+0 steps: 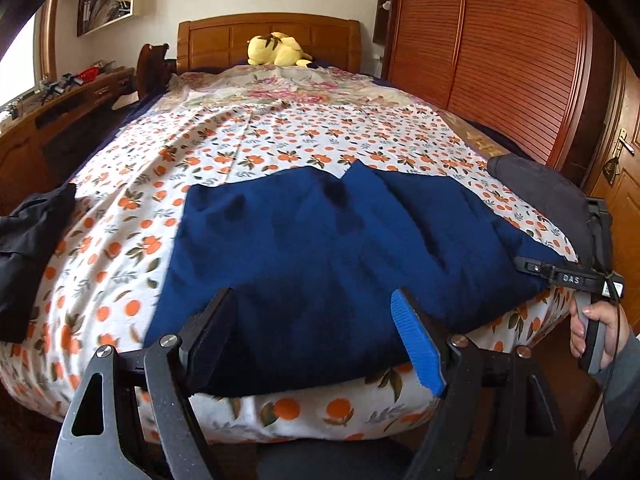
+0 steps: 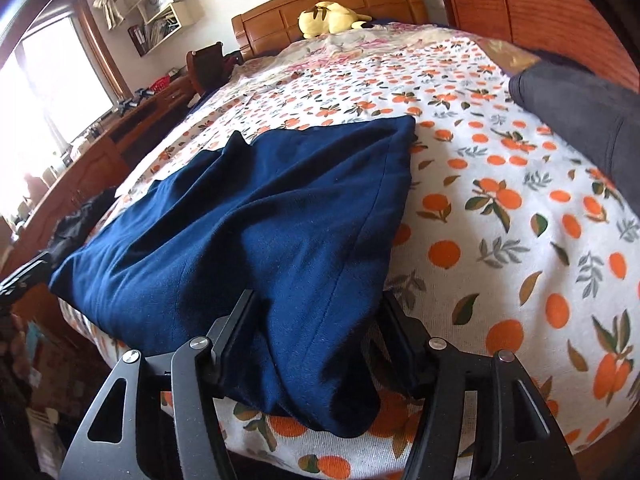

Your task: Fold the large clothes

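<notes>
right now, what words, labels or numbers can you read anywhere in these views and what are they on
"DAS": a label on the black body of the right gripper, seen in the left wrist view.
A small tag hanging beside that label carries print too small to read.
Books and boxes on the wall shelf: any print is too blurred to read.
Nothing readable on the blue garment or the orange-print bedsheet.

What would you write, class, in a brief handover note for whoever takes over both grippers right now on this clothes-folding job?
Left gripper: open, at the near edge of the blue garment, gripping nothing.
Right gripper: open, the garment's near right corner lies between its jaws, not pinched.
The garment lies partly folded at the foot of the bed. Dark clothes sit at the left and right edges.
Left to do: finish folding.
</notes>
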Action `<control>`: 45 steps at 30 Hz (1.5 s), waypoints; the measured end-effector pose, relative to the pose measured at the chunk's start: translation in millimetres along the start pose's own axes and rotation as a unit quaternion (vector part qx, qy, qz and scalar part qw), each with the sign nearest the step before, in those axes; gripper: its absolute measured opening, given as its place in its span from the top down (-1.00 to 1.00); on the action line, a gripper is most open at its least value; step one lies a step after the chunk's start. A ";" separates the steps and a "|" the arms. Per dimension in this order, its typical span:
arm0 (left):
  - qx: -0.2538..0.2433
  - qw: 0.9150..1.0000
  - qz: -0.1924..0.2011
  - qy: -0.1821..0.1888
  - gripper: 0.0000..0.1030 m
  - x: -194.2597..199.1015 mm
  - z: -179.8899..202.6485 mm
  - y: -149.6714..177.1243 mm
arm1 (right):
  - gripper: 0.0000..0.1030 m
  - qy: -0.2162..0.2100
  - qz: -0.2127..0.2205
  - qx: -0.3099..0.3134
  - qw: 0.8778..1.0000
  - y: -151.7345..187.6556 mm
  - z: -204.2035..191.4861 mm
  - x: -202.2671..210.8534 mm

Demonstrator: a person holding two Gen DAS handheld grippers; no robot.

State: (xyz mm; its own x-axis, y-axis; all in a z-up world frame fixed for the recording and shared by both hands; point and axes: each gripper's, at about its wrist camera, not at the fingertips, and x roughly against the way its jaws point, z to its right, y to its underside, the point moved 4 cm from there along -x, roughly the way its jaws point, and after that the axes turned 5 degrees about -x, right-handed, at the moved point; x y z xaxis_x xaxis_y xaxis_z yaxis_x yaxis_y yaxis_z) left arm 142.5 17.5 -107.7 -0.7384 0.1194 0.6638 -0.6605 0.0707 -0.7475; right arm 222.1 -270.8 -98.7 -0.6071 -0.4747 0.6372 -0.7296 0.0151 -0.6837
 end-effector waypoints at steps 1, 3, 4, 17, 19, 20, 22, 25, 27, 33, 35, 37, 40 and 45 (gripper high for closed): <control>0.002 1.000 -0.003 0.001 -0.55 -6.7 1.9 -1.3 | -0.20 -0.003 -0.002 -0.003 1.000 0.3 1.0 -1.0; 0.007 1.000 -0.008 0.002 -0.55 -16.9 6.2 -3.4 | -0.19 -0.010 -0.003 -0.006 1.000 0.4 2.9 -1.5; 0.008 1.000 -0.009 0.003 -0.55 -20.9 8.2 -3.5 | -0.13 -0.012 -0.003 -0.005 1.000 0.4 2.7 -1.1; -0.047 0.997 -0.061 -0.002 -0.55 -71.7 50.5 4.7 | 0.24 -0.036 0.006 -0.016 0.999 6.3 5.0 -2.9; -0.058 0.996 -0.066 -0.007 -0.55 -76.3 53.2 9.9 | 0.48 -0.048 0.010 -0.020 0.999 6.3 3.7 0.4; -0.056 0.996 -0.067 -0.006 -0.55 -76.7 52.0 11.4 | 0.55 -0.056 0.016 -0.018 0.998 3.6 2.9 3.8; -0.048 0.997 -0.065 -0.001 -0.55 -76.0 50.4 12.7 | 0.62 -0.065 0.026 -0.014 0.997 -1.9 0.1 10.3; -0.039 0.997 -0.062 0.005 -0.55 -70.2 47.2 13.5 | 0.66 -0.070 0.045 0.000 0.997 -16.2 -12.5 23.0; -0.036 0.998 -0.057 0.007 -0.55 -63.6 45.5 13.1 | 0.67 -0.071 0.058 0.015 0.996 -26.9 -26.3 31.8; -0.012 1.000 -0.017 0.002 -0.55 -21.3 19.9 9.6 | 0.68 -0.098 0.085 0.074 0.989 -63.7 -89.4 48.6; -0.007 1.000 -0.006 -0.005 -0.55 -5.3 6.4 8.7 | 0.68 -0.109 0.089 0.103 0.985 -74.6 -118.7 50.0; -0.002 1.000 0.004 -0.010 -0.55 9.2 -7.2 8.7 | 0.68 -0.119 0.090 0.133 0.980 -82.2 -151.7 46.9; 0.008 1.000 0.015 -0.020 -0.55 28.5 -29.8 10.3 | 0.68 -0.138 0.085 0.180 0.970 -86.3 -207.4 34.2; 0.028 0.998 0.022 -0.045 -0.55 52.9 -68.0 23.7 | 0.68 -0.170 0.046 0.238 0.955 -75.0 -297.5 -14.0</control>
State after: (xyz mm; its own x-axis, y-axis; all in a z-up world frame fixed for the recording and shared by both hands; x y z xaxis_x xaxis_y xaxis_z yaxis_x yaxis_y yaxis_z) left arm 97.1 92.9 -92.2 -0.7746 0.0320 0.6317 -0.6317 0.0118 -0.7752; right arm 191.7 -3.5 49.5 -0.4651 -0.7508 0.4690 -0.4029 -0.2922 -0.8673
